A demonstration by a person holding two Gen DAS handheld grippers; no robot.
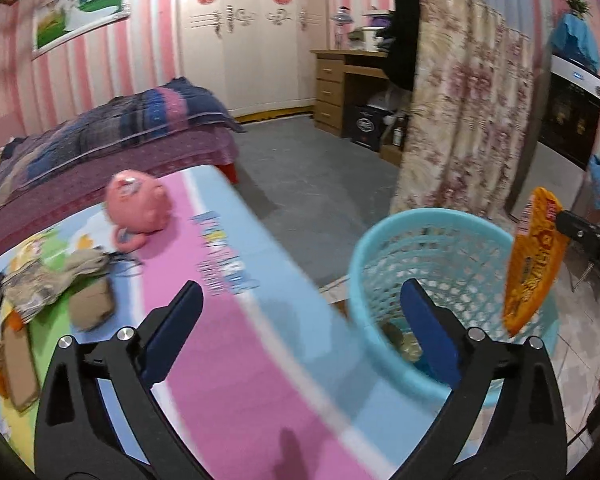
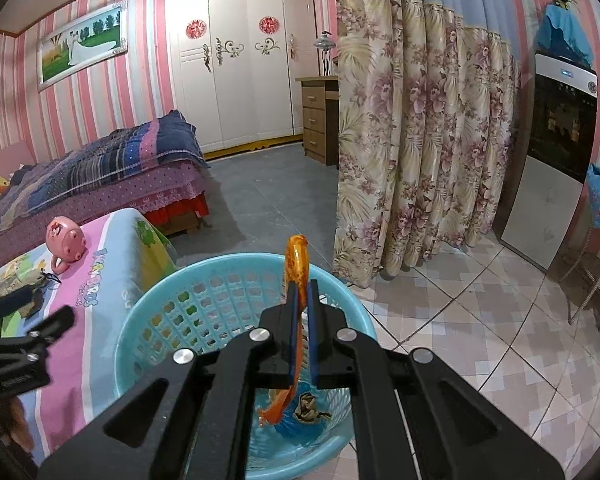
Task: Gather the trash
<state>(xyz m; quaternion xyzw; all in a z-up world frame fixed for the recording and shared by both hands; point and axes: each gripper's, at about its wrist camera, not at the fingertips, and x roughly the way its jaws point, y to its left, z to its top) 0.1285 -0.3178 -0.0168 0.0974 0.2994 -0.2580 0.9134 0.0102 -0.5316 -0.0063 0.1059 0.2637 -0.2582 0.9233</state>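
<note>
- The step in hand looks like the drop: the right gripper (image 2: 302, 292) has its jaws pinched tight on an orange snack wrapper (image 2: 296, 264), held upright over the mouth of the turquoise mesh wastebasket (image 2: 160, 320).
- In the right wrist view the wrapper runs edge-on between the blue pads (image 2: 293, 320), its upper end sticking out toward 12 o'clock and its lower end dangling inside the basket's opening.
- A crumpled brownish scrap (image 2: 310, 404) already lies on the basket floor, at about 5 o'clock from the hanging wrapper tip.
- The left gripper (image 1: 300, 308) stands wide open with nothing between its fingers; it points across the edge of the cartoon-print mat (image 1: 228, 280), with the basket at its 3 o'clock.
- From the left wrist view, more rubbish waits on the mat at about 9 o'clock: crumpled paper wrappers (image 1: 40, 280) and a brown wad (image 1: 94, 304), near a pink pig toy (image 1: 138, 204) that is probably not trash.
- The next move would seem to call for the right jaws to part so the wrapper falls in, and the empty left gripper to reach toward the leftover scraps.
- One risk: a light wrapper may cling to a pad instead of falling.
</note>
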